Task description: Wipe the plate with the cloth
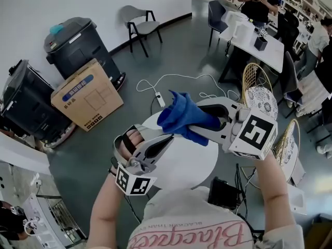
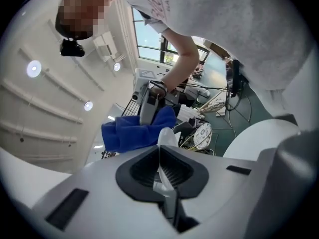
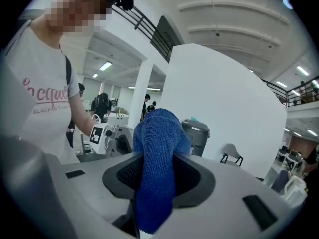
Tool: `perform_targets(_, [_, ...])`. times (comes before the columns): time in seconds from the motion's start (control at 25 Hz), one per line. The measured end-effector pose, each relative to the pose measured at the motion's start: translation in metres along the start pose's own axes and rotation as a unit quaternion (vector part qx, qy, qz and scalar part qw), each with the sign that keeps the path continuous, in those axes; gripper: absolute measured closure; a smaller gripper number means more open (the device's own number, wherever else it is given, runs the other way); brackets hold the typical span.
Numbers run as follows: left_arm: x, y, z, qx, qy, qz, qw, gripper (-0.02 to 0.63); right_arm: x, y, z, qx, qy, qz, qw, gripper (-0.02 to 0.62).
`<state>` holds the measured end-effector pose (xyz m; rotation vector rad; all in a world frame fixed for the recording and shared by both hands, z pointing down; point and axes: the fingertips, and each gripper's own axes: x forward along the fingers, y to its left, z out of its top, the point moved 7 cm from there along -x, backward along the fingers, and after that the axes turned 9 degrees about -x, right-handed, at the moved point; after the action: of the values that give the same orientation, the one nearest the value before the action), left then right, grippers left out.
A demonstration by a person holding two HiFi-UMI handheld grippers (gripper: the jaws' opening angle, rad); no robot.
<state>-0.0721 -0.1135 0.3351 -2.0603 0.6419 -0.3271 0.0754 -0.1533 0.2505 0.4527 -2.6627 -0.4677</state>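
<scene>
My right gripper point(image 1: 201, 122) is shut on a blue cloth point(image 1: 182, 116). In the right gripper view the cloth point(image 3: 157, 158) fills the gap between the jaws of that gripper point(image 3: 154, 176) and bulges out past them. My left gripper point(image 1: 167, 140) is shut on a thin white plate point(image 2: 167, 136), seen edge-on in the left gripper view, where its jaws point(image 2: 160, 171) pinch the rim. The cloth point(image 2: 134, 131) sits just beyond the plate's far edge, close to it or touching. Both grippers are held up over a round white table point(image 1: 199, 165).
On the floor beyond the table lie a white power strip with its cable point(image 1: 161, 98), a cardboard box point(image 1: 88, 95) and a dark bin point(image 1: 78, 45). A chair point(image 1: 142, 27) stands by the wall. Wire chairs point(image 1: 259, 95) and a table with people point(image 1: 254, 32) are at the right.
</scene>
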Motion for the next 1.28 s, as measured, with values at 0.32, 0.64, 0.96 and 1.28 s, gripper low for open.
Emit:
perform_targets(0.32, [-0.006,-0.015,0.004,0.072,-0.002,-0.043,0.9965,0.589,0.019,0.015,-0.020,-0.021,0.055,0.060,0.996,0.448])
perform_targets(0.64, [-0.013,-0.027,0.014,0.105,-0.013,-0.069,0.9920,0.588,0.035,0.007,-0.057,-0.026,0.114,0.058,0.991,0.448])
perform_targets(0.96, [-0.017,-0.029,0.016,0.095,-0.014,-0.077,0.9925,0.584,0.054,-0.006,-0.103,0.038,0.145,0.055,0.987,0.448])
perform_targets(1.28, [-0.019,-0.037,0.018,0.083,-0.012,-0.088,0.9926,0.582,0.069,-0.014,-0.157,0.129,0.157,0.057,0.977,0.448])
